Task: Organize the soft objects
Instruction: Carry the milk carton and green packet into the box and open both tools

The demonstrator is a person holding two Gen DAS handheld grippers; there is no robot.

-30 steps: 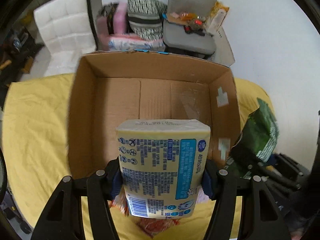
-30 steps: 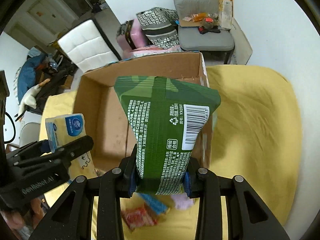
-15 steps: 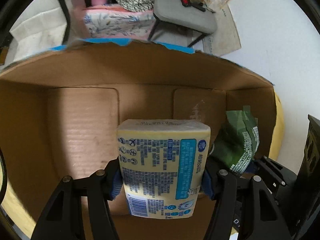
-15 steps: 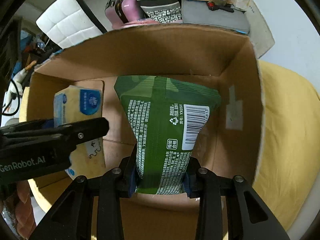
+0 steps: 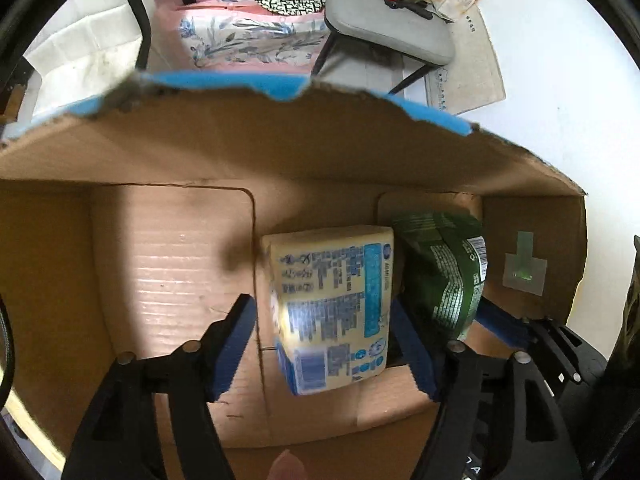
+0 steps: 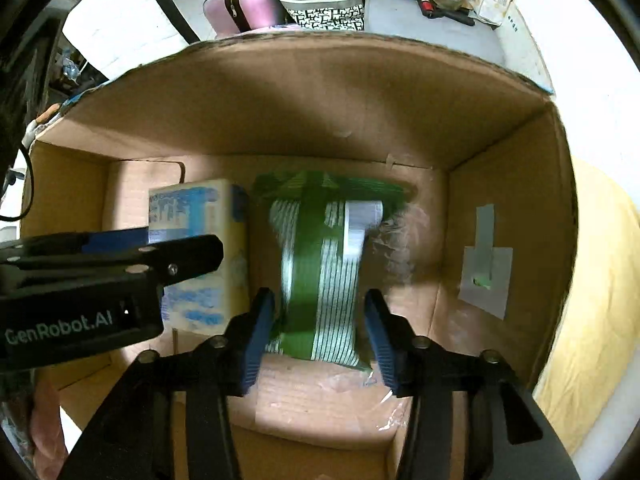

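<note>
Two packs sit side by side on the cardboard box (image 5: 304, 148) floor: yellow tissue pack (image 5: 330, 308), green bag (image 6: 320, 268). Left gripper (image 5: 324, 340) and right gripper (image 6: 318, 328) fingers spread apart, clear of both. Release step; next, lift both grippers out.

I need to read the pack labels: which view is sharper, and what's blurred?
Left wrist view: yellow tissue pack is mildly smeared, its print unreadable, with a bright patch on the box floor. Right wrist view: green pack is heavily motion-streaked.

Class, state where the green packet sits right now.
The green packet lies inside the cardboard box, right of the yellow tissue pack, between the right gripper's open fingers.
</note>
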